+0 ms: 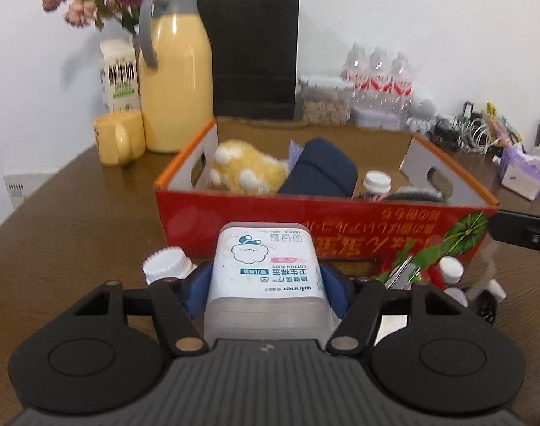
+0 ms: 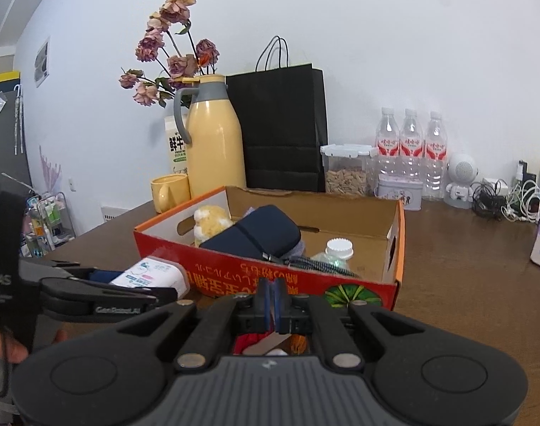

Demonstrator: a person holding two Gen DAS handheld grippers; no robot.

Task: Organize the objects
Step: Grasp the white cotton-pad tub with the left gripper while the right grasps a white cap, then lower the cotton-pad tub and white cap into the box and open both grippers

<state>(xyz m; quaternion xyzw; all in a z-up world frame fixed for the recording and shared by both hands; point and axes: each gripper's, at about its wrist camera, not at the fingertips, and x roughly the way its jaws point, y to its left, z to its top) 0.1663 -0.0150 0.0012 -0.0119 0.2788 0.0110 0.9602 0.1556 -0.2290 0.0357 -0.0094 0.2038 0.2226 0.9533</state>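
Two claws sit just before the red cardboard box [image 1: 323,227] on the tabletop [image 1: 74,220]: the left claw [image 1: 266,280] clamped on a cotton-bud box [image 1: 266,269], the right claw [image 2: 271,305] pressed together, empty.

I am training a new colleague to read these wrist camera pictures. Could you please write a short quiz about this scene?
1. True or false: the left hand-held gripper has the clear plastic cotton bud box with the white label between its blue pads.
2. Which item is inside the red cardboard box? A) yellow mug B) navy zip pouch C) black paper bag
3. Fill in: the jaws of the right hand-held gripper are ____.

Key:
1. True.
2. B: the navy zip pouch lies in the box, beside a yellow plush toy. The yellow mug and black paper bag stand behind it.
3. Shut, with nothing between them.
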